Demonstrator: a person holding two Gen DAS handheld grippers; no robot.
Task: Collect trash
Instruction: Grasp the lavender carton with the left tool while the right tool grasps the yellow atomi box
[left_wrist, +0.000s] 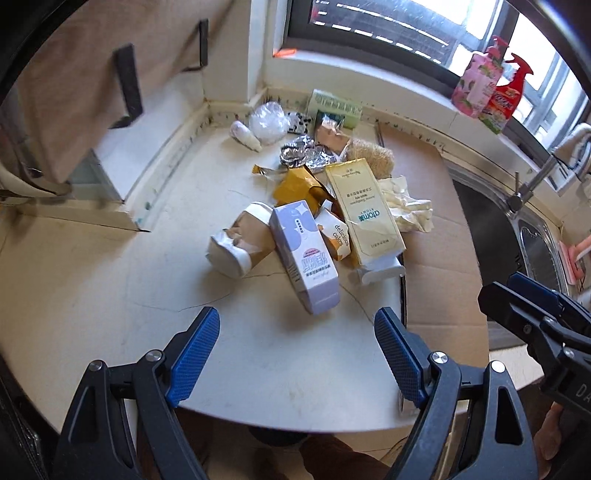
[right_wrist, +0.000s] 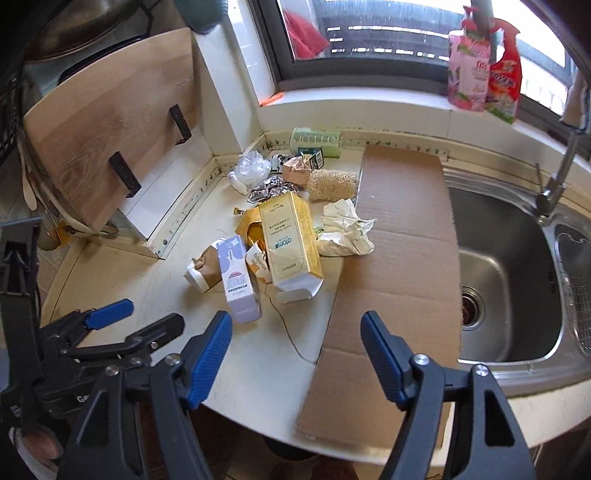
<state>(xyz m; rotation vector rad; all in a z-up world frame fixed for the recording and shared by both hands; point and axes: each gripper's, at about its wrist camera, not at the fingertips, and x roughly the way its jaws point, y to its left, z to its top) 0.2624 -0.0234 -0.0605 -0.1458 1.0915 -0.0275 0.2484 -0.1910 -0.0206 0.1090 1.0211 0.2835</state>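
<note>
Over the near counter edge the left gripper (left_wrist: 295, 354) hovers with jaws spread wide and empty, aimed at the lavender carton (left_wrist: 304, 254) fronting the trash heap, while the right gripper (right_wrist: 295, 354), equally agape, hangs just beside it above the cardboard sheet (right_wrist: 399, 258).

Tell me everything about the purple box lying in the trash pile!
The purple box is a long, pale lilac carton, cardboard by its look, with a pink-and-white label and small printing. It lies tilted on the white counter, at the pile's near edge. It leans against the crushed paper cup on one side and a "delicious cakes" wrapper on the other. Neither gripper touches it.
</note>
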